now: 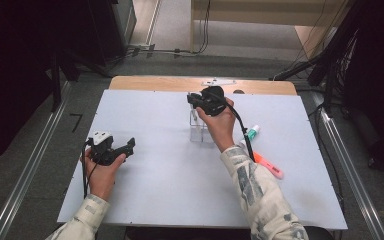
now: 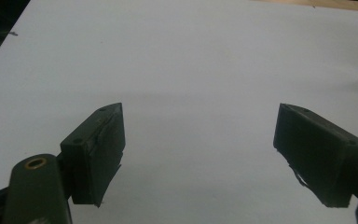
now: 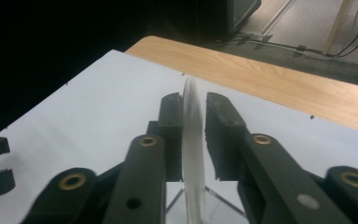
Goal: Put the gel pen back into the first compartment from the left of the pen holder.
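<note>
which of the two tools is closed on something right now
The right tool, over the clear container mid-table, pinches a thin whitish object. The left tool is open, holding nothing.

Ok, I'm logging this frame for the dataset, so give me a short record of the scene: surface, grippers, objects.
surface: white sheet on a wooden table
left gripper: open, nothing between the jaws, held low over the sheet at the near left
right gripper: jaws closed on a thin white object, too blurred to identify, above a clear holder
other objects: teal-and-white marker and pink pen, lying right of the right hand
far edge: small white part on the wood
</note>
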`<state>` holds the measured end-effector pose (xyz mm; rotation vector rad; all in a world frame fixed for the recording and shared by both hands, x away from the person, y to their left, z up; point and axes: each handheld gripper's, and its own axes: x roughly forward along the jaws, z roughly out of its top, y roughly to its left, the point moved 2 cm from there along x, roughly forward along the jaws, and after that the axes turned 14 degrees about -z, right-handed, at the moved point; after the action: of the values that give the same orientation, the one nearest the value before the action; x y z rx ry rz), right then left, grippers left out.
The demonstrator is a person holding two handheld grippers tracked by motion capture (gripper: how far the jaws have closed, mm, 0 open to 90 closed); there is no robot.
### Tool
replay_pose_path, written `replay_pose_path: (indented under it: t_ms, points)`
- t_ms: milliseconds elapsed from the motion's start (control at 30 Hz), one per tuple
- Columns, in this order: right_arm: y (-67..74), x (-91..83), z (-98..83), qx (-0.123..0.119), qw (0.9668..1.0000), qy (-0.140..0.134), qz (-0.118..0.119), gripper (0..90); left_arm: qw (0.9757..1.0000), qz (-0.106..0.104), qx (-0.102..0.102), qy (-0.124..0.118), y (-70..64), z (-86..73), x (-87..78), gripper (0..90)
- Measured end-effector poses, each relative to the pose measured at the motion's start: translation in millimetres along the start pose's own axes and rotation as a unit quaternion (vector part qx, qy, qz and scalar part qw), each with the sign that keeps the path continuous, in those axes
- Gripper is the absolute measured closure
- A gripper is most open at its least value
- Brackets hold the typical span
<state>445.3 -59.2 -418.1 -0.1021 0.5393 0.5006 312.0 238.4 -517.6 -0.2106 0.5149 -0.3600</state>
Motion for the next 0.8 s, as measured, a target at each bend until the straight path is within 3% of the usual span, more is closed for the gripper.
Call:
replay_pose_path:
  t_ms: [133, 267, 400, 567, 800]
  points:
    - [-3.2, -4.1, -6.3, -0.003, 1.0000, -0.003, 0.005, 63.9, 1.0000, 0.001, 0.000, 0.000, 0.0, -0.1, 0.0, 17.2]
    - [-5.9, -10.9, -9.5, -0.005, 0.9999, -0.006, 0.009, 46.7, 1.0000, 0.001, 0.000, 0.002, 0.4, -0.3, 0.0, 17.2]
    - [-8.7, -17.9, -13.4, -0.008, 0.9998, -0.007, 0.015, 36.3, 1.0000, 0.001, 0.000, 0.002, -0.2, -0.4, 0.4, 17.2]
    - [-12.1, -29.8, -22.0, -0.015, 0.9995, -0.006, 0.027, 27.6, 1.0000, 0.002, 0.000, 0.002, 0.1, -0.3, 0.1, 17.2]
    - [-14.5, -42.9, -30.4, -0.032, 0.9989, -0.003, 0.034, 22.0, 1.0000, 0.002, -0.001, 0.002, 0.0, -0.5, 0.4, 17.2]
